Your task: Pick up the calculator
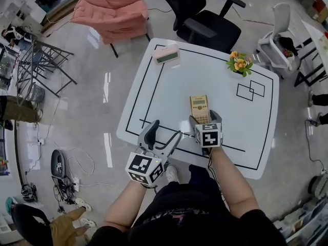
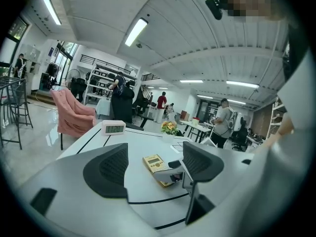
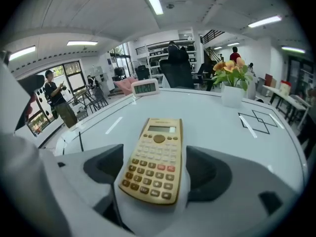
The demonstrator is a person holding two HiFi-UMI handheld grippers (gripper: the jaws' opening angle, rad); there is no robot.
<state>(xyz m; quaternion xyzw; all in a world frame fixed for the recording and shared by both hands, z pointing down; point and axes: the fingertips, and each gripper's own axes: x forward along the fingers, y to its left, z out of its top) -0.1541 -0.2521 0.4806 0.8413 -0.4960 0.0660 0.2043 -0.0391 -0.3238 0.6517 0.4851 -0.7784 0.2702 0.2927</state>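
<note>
Two open tongs, one calculator waiting.
Head view: calculator (image 1: 199,108) centre frame on the table (image 1: 205,65), right gripper (image 1: 205,119) astride its near end. Left gripper view: left gripper (image 2: 150,166) parted, empty. Right gripper view: gaps both sides; centre, then pinch the long edges.

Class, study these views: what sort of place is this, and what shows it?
Probably an open-plan office or lab: a black office chair by the white table, storage shelving behind, long ceiling lights overhead.
</note>
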